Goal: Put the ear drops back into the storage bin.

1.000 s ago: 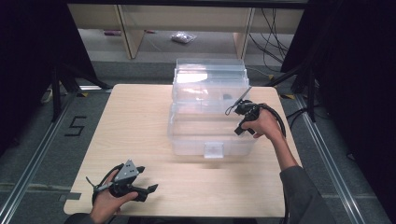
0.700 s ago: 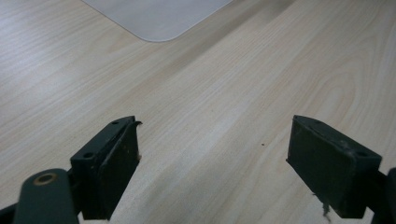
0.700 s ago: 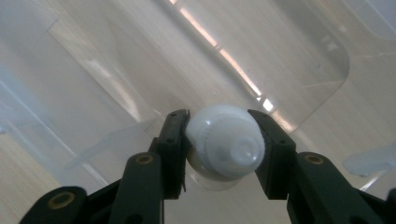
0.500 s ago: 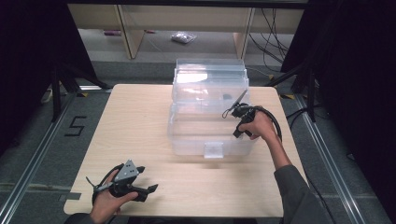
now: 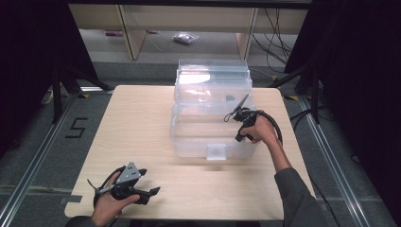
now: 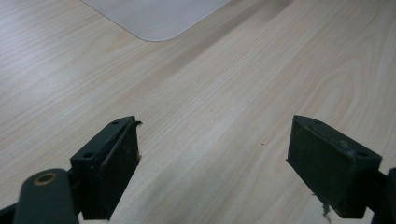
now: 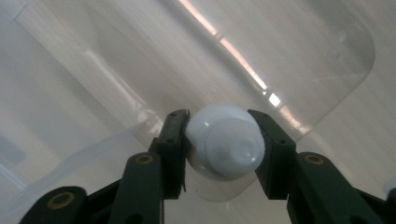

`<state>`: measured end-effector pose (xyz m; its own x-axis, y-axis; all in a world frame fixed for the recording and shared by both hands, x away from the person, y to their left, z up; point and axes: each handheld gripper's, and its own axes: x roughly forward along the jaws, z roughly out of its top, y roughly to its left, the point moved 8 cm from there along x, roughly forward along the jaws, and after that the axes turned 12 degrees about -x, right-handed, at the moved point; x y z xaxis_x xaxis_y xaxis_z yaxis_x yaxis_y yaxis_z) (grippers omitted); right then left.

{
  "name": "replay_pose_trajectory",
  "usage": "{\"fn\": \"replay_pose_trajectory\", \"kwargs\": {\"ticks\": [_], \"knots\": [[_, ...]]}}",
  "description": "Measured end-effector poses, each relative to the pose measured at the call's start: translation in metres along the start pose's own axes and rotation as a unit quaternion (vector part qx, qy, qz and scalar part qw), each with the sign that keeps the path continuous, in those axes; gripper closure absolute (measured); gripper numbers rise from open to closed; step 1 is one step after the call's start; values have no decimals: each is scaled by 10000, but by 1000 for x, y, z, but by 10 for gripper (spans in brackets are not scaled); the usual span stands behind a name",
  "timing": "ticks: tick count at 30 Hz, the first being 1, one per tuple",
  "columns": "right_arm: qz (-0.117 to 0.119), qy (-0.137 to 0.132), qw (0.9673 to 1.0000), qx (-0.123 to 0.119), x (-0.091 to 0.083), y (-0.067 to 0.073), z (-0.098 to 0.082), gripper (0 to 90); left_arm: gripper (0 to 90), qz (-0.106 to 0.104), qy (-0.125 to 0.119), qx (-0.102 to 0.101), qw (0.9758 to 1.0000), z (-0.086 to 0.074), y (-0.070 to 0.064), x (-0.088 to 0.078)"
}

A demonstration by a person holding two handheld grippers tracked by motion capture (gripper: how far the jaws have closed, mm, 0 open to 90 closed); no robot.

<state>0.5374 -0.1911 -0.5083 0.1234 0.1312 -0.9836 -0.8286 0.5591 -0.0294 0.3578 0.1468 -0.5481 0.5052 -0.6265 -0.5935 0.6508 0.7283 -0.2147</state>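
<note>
A clear plastic storage box (image 5: 189,142) stands on the wooden table, its lid (image 5: 213,78) tilted open at the back. My right gripper (image 5: 241,133) hangs over the box's right side, pointing down into it. Its jaws are shut on a white rounded object (image 7: 224,142), with the box's clear floor (image 7: 289,56) beneath it. The right gripper (image 7: 219,119) pads press on both sides of that object. My left gripper (image 5: 149,182) rests low at the table's front left, open and with nothing between its pads (image 6: 212,158).
The box's rounded corner (image 6: 154,18) lies ahead of the left gripper. The wooden table (image 5: 137,123) has bare room left of the box. Shelving legs (image 5: 127,33) and cables (image 5: 279,28) stand beyond the far edge. A "5" mark (image 5: 75,127) is on the floor.
The right gripper has sunk a little lower over the box, still holding the white object. The left gripper has stayed in place.
</note>
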Motion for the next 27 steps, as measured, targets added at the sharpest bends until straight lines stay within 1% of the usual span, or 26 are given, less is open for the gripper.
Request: {"fn": "replay_pose_trajectory", "kwargs": {"ticks": [1,3,4,5,6,7,8,9,10,12,14,15,17,18,19,20,21,22,23,24,25,27], "knots": [[-20,34,10000,4,0,-1,-1,601,160,-26,-16,6,10000,0,0,0],[-60,-3,10000,-25,1,-3,0,601,160,-3,-10,-13,10000,0,0,0],[-34,31,10000,41,0,-3,-1,601,160,-22,4,-6,10000,0,0,0],[-36,33,10000,33,1,-3,-1,600,160,-31,-10,17,10000,0,0,0],[-51,30,10000,0,2,-4,-1,600,159,-41,6,1,10000,0,0,0],[-45,44,10000,-49,3,-4,-1,600,160,-53,-27,-9,10000,0,-1,1],[-51,99,9999,-19,3,-4,-2,599,160,-49,-35,-26,10000,0,-1,1],[-21,84,10000,38,3,-3,-1,599,160,-30,13,-5,10000,0,0,0],[-21,80,10000,45,3,-3,-1,600,160,-13,21,17,10000,0,1,0],[-4,132,9999,107,2,-2,-1,600,160,-27,20,3,10000,0,0,0],[-35,131,9999,45,3,-2,-2,600,160,-45,-3,18,10000,0,0,0],[-7,150,9998,87,3,-1,-2,599,160,-27,21,57,10000,0,1,0],[-12,204,9997,137,2,-1,-3,599,160,-23,30,45,10000,0,1,0],[-23,201,9997,133,2,-1,-3,598,159,-28,19,54,10000,0,1,0],[-80,161,9998,78,2,-3,-2,594,159,-28,15,52,10000,0,1,0],[-17,183,9997,157,2,-1,-2,565,159,-20,33,45,10000,0,1,0],[-19,209,9996,166,1,-1,-3,532,159,-23,40,45,10000,0,1,0],[-95,144,9998,90,1,-3,-1,494,160,-9,22,54,10000,0,1,0],[-168,88,9997,175,0,-3,-1,476,159,1,30,50,10000,0,1,0],[-235,2,9997,43,-1,-6,0,467,159,5,35,48,10000,0,1,0],[-205,-4,9997,121,-3,-5,0,431,160,-29,37,63,10000,0,1,0],[-277,-84,9994,180,-6,-5,1,380,160,-41,10,34,10000,0,0,1]]}}
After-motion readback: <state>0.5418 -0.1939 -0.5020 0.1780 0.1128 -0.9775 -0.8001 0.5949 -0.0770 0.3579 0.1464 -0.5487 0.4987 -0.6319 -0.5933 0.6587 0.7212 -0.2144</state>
